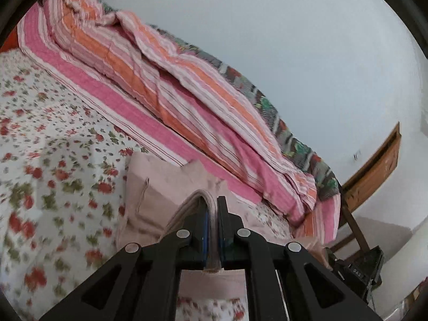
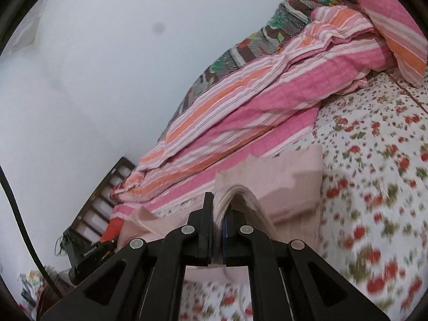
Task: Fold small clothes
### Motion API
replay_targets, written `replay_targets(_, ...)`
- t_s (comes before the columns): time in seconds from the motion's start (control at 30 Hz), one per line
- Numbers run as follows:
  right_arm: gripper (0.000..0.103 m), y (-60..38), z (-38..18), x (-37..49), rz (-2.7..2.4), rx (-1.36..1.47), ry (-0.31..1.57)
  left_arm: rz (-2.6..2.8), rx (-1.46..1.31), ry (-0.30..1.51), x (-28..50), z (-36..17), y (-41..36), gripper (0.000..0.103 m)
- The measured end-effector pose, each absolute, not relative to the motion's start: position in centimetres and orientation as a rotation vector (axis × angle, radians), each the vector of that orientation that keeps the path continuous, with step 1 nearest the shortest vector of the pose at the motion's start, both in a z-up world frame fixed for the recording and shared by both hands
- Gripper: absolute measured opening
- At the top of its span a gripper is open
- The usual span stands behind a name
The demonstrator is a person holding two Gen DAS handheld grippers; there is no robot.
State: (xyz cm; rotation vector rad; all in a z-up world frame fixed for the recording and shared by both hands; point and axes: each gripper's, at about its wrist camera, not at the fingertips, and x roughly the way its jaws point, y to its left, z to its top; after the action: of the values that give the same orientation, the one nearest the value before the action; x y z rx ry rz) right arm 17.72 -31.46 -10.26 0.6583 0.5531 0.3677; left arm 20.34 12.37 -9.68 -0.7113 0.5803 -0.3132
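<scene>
A small pale pink garment (image 1: 155, 187) lies on the floral bedsheet (image 1: 53, 139). My left gripper (image 1: 212, 200) is shut on a folded edge of the garment, which bulges up between the fingers. In the right wrist view the same pink garment (image 2: 294, 184) shows, and my right gripper (image 2: 219, 196) is shut on another bunched edge of it. Both grippers hold the cloth a little above the bed. The rest of the garment hangs and drapes ahead of the fingers.
A pink, orange and white striped blanket (image 1: 165, 80) lies rumpled along the far side of the bed, also in the right wrist view (image 2: 240, 101). A striped pillow (image 2: 396, 24) sits at the head. A wooden bed frame (image 1: 374, 165) and a white wall stand behind.
</scene>
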Motion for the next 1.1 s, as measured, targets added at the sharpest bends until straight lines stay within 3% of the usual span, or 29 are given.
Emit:
replay_targets(0.47, 0.005, -32.0, -16.4, 30.0, 0.265, 0.616, 0.707, -0.231, -0.762, 0.687, 32.1, -15.3, 11.9, 0.007)
replay_targets(0.53, 0.012, -31.8, -17.0, 30.6, 0.253, 0.587, 0.724, -0.219, -0.779, 0.704, 32.9, -16.2, 11.9, 0.015)
replay_targets(0.6, 0.034, -31.8, -17.6, 30.5, 0.236, 0.56, 0.723, -0.209, -0.773, 0.707, 32.9, -16.8, 11.9, 0.066)
replay_targets(0.67, 0.043, -31.7, -17.6, 30.0, 0.248, 0.507, 0.713, -0.202, -0.748, 0.684, 32.6, -16.9, 11.7, 0.069)
replay_targets(1.1, 0.044, -29.3, -16.3, 27.2, 0.182, 0.3, 0.753, -0.208, -0.581, 0.694, 30.4, -15.6, 9.7, 0.07)
